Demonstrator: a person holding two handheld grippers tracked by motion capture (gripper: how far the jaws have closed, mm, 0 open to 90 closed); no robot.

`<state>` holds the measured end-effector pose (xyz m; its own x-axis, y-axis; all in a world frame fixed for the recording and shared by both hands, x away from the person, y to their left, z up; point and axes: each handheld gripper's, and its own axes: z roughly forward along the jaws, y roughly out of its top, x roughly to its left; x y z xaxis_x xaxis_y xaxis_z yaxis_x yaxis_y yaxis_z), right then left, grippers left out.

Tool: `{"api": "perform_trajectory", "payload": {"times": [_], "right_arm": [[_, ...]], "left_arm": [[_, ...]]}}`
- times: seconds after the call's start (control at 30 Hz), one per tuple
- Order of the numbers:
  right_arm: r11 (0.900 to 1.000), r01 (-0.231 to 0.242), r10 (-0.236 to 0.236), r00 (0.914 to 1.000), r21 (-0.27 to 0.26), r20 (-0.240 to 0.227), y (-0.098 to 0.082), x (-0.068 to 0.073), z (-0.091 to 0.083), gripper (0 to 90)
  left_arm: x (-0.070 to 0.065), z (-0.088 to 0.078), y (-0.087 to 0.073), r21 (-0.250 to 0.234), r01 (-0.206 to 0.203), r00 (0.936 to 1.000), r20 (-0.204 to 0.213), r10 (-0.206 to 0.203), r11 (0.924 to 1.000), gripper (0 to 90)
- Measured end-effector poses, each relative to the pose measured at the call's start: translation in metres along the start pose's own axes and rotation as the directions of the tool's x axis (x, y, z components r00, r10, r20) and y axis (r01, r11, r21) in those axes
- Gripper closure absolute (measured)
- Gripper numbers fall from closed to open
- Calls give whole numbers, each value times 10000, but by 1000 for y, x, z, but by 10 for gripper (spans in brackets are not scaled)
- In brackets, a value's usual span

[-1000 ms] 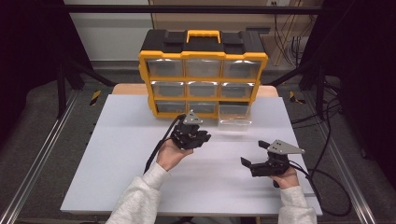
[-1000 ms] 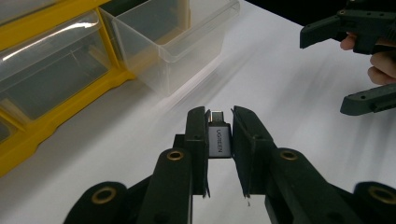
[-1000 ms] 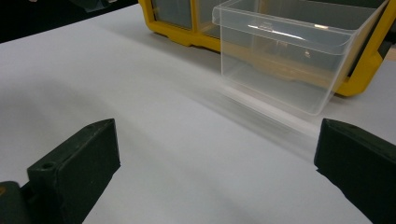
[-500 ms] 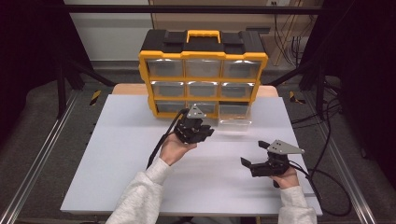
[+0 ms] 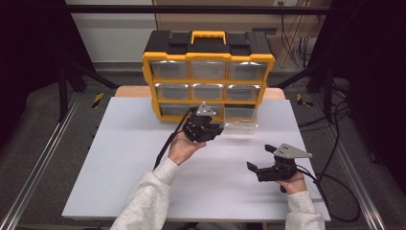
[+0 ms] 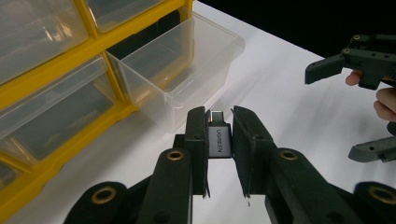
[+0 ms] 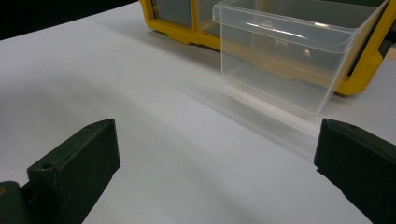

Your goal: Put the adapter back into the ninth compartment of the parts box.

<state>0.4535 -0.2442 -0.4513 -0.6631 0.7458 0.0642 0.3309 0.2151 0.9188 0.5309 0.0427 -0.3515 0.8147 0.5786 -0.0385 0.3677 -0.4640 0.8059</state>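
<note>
I am carrying the grey USB adapter [image 6: 219,140], clamped in my left tongs [image 5: 209,130], which have been travelling from the worktop [image 5: 119,163] up toward the pulled-out clear drawer [image 6: 180,74], so the drop is coming. That drawer is looking empty. My right tongs [image 5: 262,158] are resting spread apart.

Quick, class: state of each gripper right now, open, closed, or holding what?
Left gripper: closed on a small grey adapter, near the pulled-out clear drawer.
Right gripper: open, holding nothing.
</note>
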Motion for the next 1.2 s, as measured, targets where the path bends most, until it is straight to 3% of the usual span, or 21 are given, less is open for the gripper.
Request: {"api": "perform_trajectory", "payload": {"times": [1.2], "right_arm": [[10000, 3, -3, 10000, 47, 6, 0, 0, 0, 7]], "left_arm": [[11, 29, 25, -73, 123, 9999, -101, -123, 9999, 756]]}}
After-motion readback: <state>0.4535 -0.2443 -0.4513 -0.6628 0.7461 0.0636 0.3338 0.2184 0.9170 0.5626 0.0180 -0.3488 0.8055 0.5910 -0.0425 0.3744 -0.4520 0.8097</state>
